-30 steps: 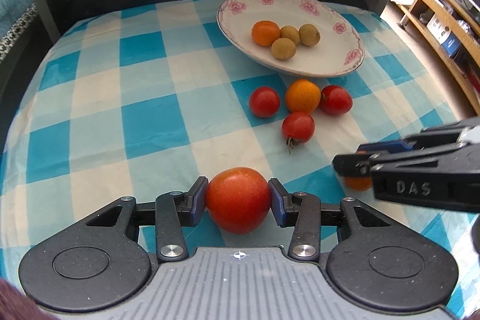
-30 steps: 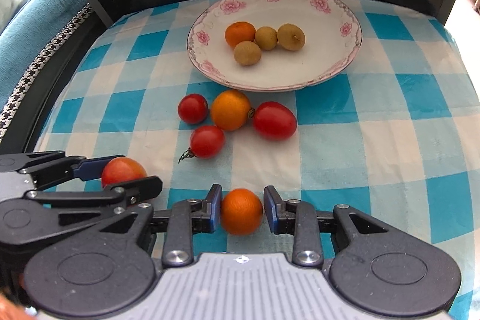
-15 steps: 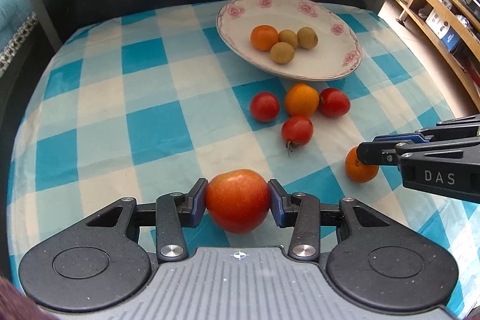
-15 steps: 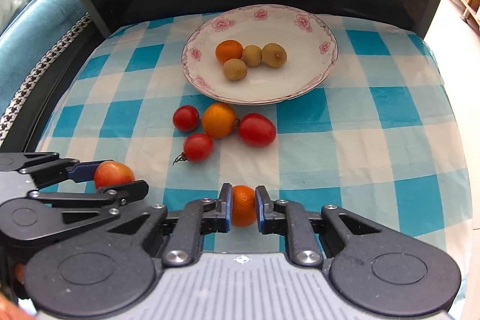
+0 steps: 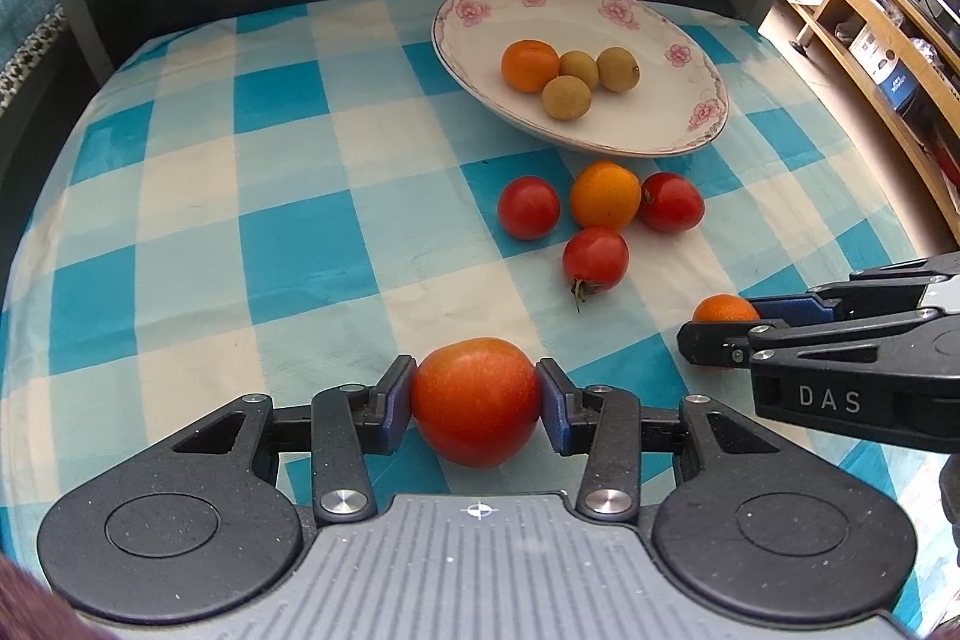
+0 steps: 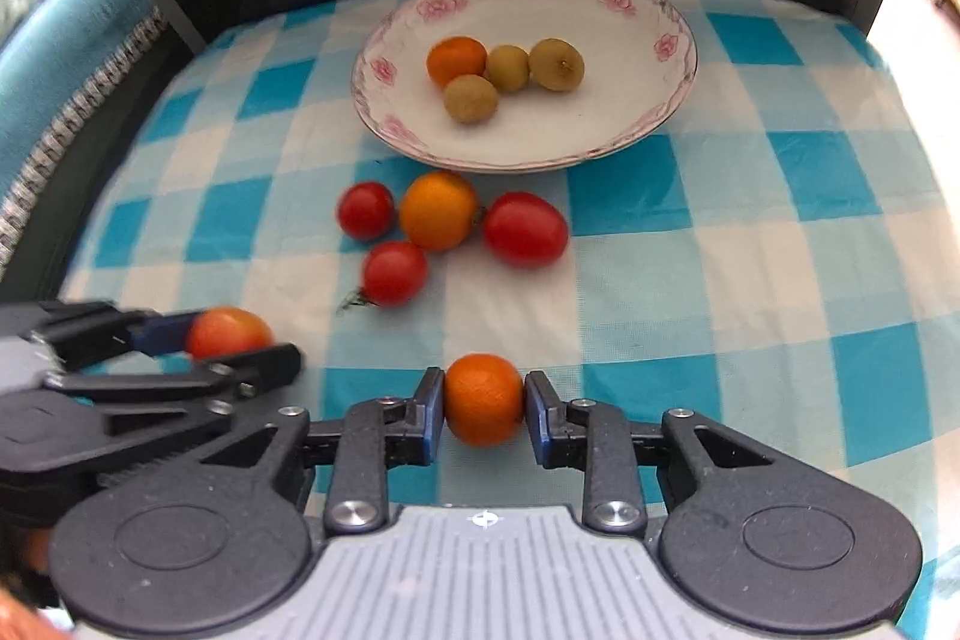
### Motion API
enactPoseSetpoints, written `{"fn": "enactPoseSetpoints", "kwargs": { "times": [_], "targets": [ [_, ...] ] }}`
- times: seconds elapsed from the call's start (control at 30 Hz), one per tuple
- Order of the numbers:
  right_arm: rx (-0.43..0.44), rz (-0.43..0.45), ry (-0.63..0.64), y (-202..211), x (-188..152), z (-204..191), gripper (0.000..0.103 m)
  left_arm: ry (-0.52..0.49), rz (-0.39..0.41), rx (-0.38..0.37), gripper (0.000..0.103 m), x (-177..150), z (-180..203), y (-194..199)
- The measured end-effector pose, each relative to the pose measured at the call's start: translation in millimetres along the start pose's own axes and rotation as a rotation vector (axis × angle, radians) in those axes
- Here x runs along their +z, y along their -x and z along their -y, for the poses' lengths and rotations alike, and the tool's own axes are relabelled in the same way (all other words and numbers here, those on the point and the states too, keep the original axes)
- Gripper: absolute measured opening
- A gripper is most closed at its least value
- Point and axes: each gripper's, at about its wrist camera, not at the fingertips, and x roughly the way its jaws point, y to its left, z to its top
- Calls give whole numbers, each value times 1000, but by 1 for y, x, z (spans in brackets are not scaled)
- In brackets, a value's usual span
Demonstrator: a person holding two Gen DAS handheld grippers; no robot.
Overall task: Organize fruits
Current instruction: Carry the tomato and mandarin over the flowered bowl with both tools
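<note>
Plainly, both hands are loaded: the left gripper [image 5: 477,403] is clamped on a large red tomato [image 5: 475,400], its blue pads pressed against the fruit's two sides, and the right gripper [image 6: 485,407] has a small orange [image 6: 483,398] between its pads, touching on both sides, though its jaws are easing open a little at this moment. Both fruits sit low over the checked blue-and-white cloth [image 5: 288,232] on the tabletop, the orange to the right of the tomato. What the coming move turns on is the flowered plate [image 5: 690,124], which lies at about one o'clock from the left gripper and at twelve o'clock, almost dead ahead, from the right one. It already carries a small orange and three tan-green round fruits, huddled toward the middle, with bare white surface on the right side. Between each gripper and the plate lies a loose cluster on the cloth: three small red tomatoes [image 6: 525,229] and a second orange [image 6: 438,210], just short of the plate's near rim. A carry to the plate would, I judge, have to pass above this cluster and clear the raised rim. The right hand looks the nearer and the straighter placed of the two, so its orange seems likeliest to reach the plate first; the left would have to swing rightward as it goes, and the two grippers already stand close beside each other, so crowding is the risk.
</note>
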Motion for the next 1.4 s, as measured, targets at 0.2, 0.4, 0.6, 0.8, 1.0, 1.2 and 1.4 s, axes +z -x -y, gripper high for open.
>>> {"fn": "enactPoseSetpoints", "kwargs": {
  "times": [0.2, 0.4, 0.6, 0.8, 1.0, 1.2, 1.4],
  "targets": [
    [-16, 12, 5, 6, -1, 2, 30, -24, 25, 1, 51, 6, 8, 8],
    [-7, 70, -16, 23, 11, 7, 30, -26, 70, -21, 51, 28, 18, 17],
    [-13, 113, -28, 29, 32, 13, 31, -24, 99, -33, 51, 57, 27, 11],
    [-42, 134, -38, 24, 58, 24, 31, -20, 110, -41, 51, 80, 29, -5],
    [-52, 138, -36, 12, 77, 34, 31, -21, 114, -44, 51, 93, 28, -18],
    [-62, 142, -30, 2, 86, 39, 31, -18, 114, -50, 51, 102, 26, -26],
    [-67, 146, -25, -3, 92, 41, 31, -15, 112, -49, 51, 105, 26, -31]
  ]
}}
